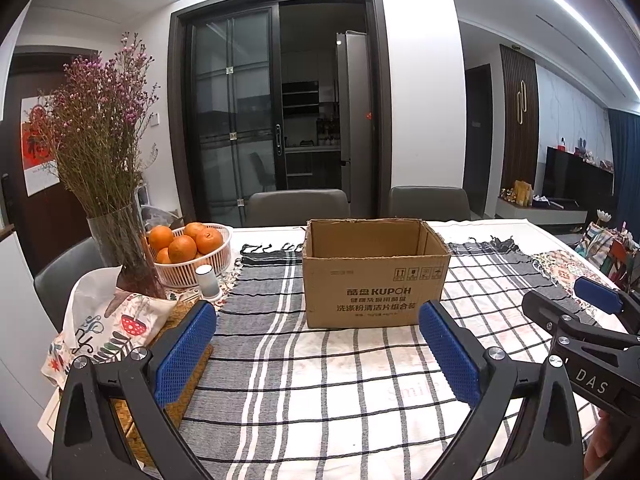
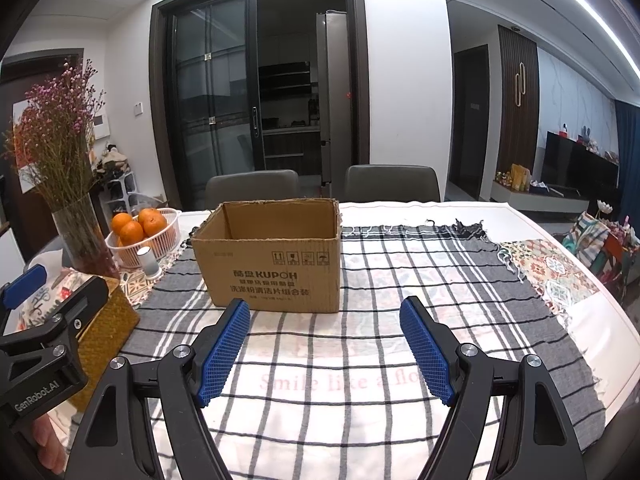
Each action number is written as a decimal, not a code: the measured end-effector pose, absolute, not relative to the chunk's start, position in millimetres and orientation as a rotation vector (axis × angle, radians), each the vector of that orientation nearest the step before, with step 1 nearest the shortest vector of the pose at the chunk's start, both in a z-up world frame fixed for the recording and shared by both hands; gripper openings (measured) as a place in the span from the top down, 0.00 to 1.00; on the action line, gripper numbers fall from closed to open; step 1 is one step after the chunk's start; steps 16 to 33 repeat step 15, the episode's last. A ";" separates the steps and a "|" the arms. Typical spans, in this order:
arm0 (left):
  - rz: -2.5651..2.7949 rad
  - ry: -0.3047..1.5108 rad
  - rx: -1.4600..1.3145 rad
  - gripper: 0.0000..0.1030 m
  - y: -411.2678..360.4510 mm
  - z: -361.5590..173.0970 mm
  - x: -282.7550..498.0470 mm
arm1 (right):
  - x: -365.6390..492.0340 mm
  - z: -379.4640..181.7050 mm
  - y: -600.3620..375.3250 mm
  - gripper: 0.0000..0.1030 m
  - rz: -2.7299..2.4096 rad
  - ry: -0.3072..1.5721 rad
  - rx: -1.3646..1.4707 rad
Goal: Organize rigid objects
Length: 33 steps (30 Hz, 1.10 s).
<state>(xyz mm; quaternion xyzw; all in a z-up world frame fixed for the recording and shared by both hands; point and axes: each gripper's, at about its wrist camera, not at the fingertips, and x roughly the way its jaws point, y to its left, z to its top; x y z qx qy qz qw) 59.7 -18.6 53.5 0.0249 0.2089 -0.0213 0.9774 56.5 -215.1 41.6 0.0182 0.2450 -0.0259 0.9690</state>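
An open brown cardboard box printed KUPOH stands on the checked cloth; it also shows in the right wrist view. What is inside it is hidden. My left gripper is open and empty, just in front of the box. My right gripper is open and empty, just in front of the box and right of its middle. The right gripper's body shows at the right edge of the left wrist view, and the left gripper's body shows at the left edge of the right wrist view.
A glass vase of dried flowers, a white basket of oranges, a small white cylinder, a floral tissue pouch and a woven yellow box stand at the left. Two grey chairs stand behind the table.
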 end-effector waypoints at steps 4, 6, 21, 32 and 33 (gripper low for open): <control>-0.044 0.420 0.048 0.00 -18.8 53.7 59.1 | 56.2 42.0 -214.9 0.24 -0.049 0.490 0.039; -0.044 0.419 0.048 0.00 -18.8 53.7 58.8 | 55.7 41.8 -214.6 0.24 -0.050 0.488 0.038; -0.036 0.409 0.048 0.00 -17.6 54.7 55.2 | 55.3 41.1 -213.6 0.24 -0.046 0.490 0.035; -0.036 0.409 0.048 0.00 -17.6 54.7 55.2 | 55.3 41.1 -213.6 0.24 -0.046 0.490 0.035; -0.036 0.409 0.048 0.00 -17.6 54.7 55.2 | 55.3 41.1 -213.6 0.24 -0.046 0.490 0.035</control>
